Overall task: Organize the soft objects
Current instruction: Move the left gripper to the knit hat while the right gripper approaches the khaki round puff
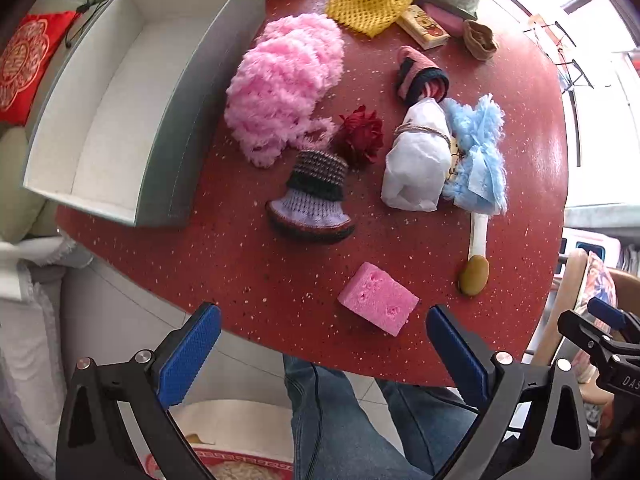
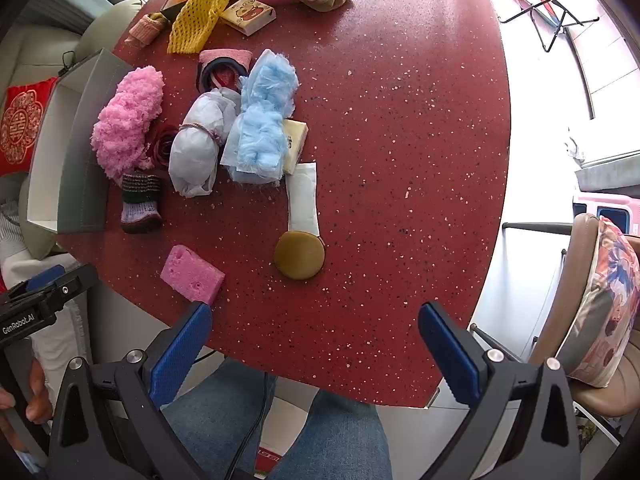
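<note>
On the red tabletop (image 1: 260,280), an empty grey box (image 1: 120,112) sits at 10 o'clock. Beside it, going right: pink fluff (image 1: 284,84), a knitted bootie (image 1: 312,200) touching a red flower (image 1: 360,136), a white bundle (image 1: 416,160) against blue fluff (image 1: 476,152). At 6 o'clock lies a pink sponge (image 1: 378,302), apart from an olive puff (image 1: 474,276). Left tongs (image 1: 322,356) and right tongs (image 2: 316,350) gape wide, empty, over the near edge.
</note>
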The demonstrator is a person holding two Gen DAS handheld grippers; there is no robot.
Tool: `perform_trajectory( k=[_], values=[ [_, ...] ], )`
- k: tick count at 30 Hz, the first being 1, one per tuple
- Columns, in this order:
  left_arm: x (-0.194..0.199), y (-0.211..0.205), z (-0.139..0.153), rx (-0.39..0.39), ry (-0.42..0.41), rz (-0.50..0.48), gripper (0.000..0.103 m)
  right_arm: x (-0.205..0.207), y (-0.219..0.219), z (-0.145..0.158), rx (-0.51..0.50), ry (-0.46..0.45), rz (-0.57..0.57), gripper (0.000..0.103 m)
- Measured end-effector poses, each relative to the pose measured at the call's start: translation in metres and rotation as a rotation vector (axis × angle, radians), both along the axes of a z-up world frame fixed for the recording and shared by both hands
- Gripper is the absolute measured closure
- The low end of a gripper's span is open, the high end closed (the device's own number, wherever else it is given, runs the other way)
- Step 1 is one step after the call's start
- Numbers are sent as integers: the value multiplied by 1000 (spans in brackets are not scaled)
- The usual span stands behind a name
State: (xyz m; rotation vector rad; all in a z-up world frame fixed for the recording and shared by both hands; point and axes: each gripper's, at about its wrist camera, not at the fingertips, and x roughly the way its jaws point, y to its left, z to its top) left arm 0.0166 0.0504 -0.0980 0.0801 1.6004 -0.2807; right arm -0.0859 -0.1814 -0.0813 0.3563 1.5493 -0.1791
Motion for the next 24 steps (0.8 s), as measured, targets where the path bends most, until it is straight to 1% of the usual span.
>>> perform_trajectory(
  k=[2, 4, 7, 16, 21, 24],
  values=[
    [2, -2, -1, -17, 4, -7, 0, 1, 0, 0, -1, -1, 4, 0],
    [4, -3, -4, -48, 29, -12, 0, 3, 1, 0, -1, -2, 9, 0],
    [6, -5, -8, -71, 52, -4, 0, 5, 0, 0, -2, -3, 12, 0],
    [11, -5, -8, -39, 14, 15, 0, 7, -5, -2, -1, 8, -3, 0],
    [13, -2, -12, -57, 47, 36, 0, 9, -5, -2, -1, 9, 0, 0],
    [13, 1, -13, -63, 52, 56, 0, 9, -4, -3, -1, 10, 3, 0]
  ],
)
